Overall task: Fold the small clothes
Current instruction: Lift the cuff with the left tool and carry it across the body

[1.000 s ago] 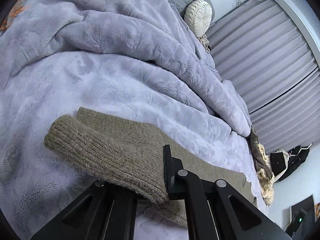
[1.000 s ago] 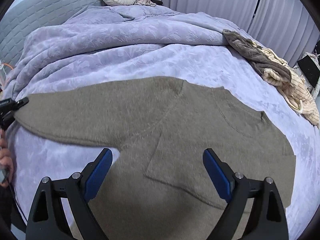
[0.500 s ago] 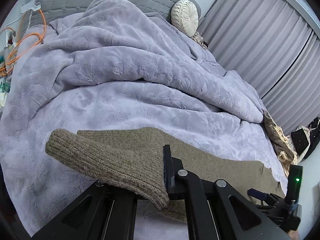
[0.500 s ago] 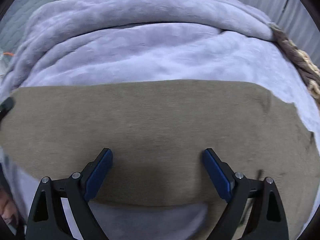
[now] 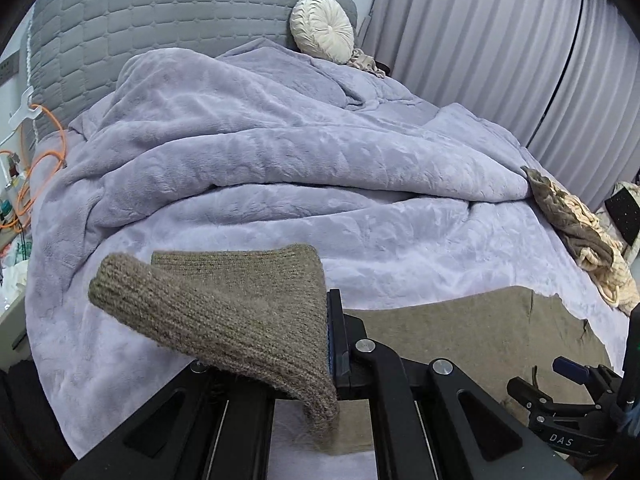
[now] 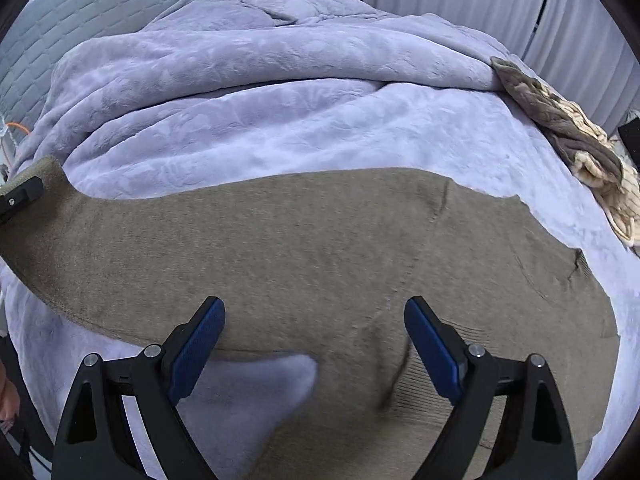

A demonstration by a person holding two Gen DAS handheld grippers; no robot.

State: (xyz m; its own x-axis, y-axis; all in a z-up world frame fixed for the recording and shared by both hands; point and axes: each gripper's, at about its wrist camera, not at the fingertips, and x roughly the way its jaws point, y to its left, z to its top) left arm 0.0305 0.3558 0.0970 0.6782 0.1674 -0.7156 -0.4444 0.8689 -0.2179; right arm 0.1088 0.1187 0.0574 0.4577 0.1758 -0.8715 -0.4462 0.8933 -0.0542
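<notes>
A brown knitted sweater [image 6: 320, 248] lies spread on the lilac blanket [image 6: 280, 120] of a bed. My left gripper [image 5: 320, 344] is shut on the sweater's sleeve cuff [image 5: 224, 304] and holds it lifted above the bed; the cuff drapes over the fingers. The left gripper also shows at the left edge of the right wrist view [image 6: 20, 196], with the sleeve stretched from it. My right gripper [image 6: 314, 348] is open and empty, just above the sweater's body. It shows at the lower right of the left wrist view [image 5: 568, 392].
A pile of grey and cream clothes [image 6: 572, 136] lies at the bed's right edge. A round cream cushion [image 5: 322, 34] rests against the grey quilted headboard [image 5: 160, 16]. Grey curtains [image 5: 500, 48] hang behind. Orange cable [image 5: 44, 148] and clutter sit at the left.
My left gripper has swung round with the cuff, now facing the headboard. My right gripper pulled back from close over the sweater, so more of the sweater and bed show.
</notes>
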